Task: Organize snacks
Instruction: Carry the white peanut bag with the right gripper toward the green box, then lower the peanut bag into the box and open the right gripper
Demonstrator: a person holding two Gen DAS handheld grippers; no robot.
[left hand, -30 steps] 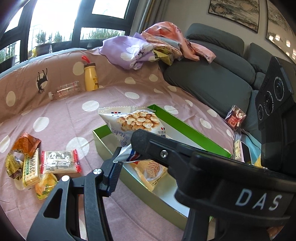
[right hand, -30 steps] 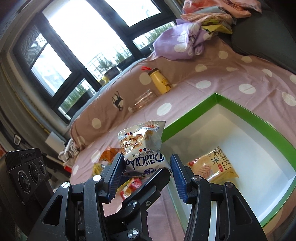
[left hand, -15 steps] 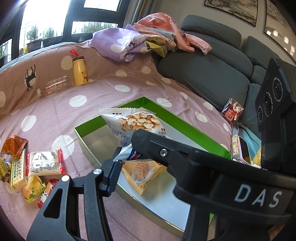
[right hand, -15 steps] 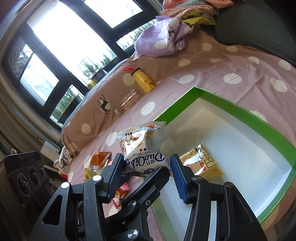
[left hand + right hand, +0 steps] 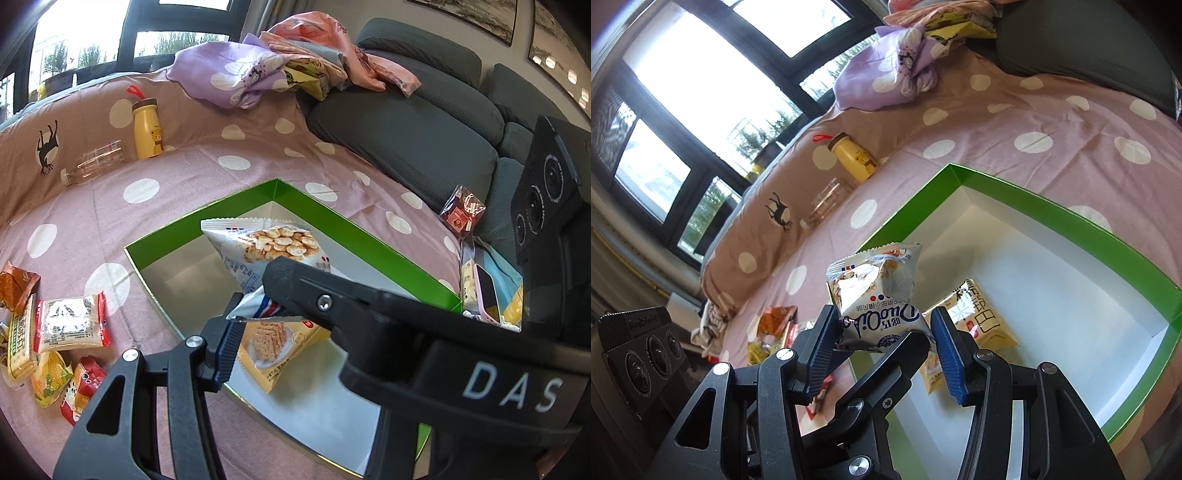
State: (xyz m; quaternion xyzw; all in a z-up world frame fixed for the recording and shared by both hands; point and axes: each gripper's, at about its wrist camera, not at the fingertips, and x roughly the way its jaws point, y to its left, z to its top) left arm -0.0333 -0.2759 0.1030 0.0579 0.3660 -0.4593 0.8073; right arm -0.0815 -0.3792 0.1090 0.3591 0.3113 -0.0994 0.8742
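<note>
A white cracker bag point(image 5: 266, 247) hangs over the near corner of an open green box point(image 5: 332, 214). In the right wrist view my right gripper point(image 5: 882, 332) has its blue pads point(image 5: 827, 339) pressed on both sides of the cracker bag point(image 5: 875, 291). My left gripper point(image 5: 273, 317) touches the bag's bottom seam with its left pad point(image 5: 227, 343). Its other finger point(image 5: 905, 347) lies against the bag's underside between the right gripper's fingers. A yellow cracker packet point(image 5: 273, 350) lies on the white floor of the green box point(image 5: 1052, 206).
Several loose snack packets point(image 5: 70, 325) lie on the pink dotted cover left of the box. A yellow bottle point(image 5: 147, 129) and a clear bottle point(image 5: 92, 162) sit at the back. A red packet point(image 5: 461, 214) and a phone point(image 5: 487, 291) lie right, by the grey sofa point(image 5: 406, 122).
Both grippers have carried the cracker bag together to the right and a little lower, from the box's edge to over its inside. The grip on the bag looks the same.
</note>
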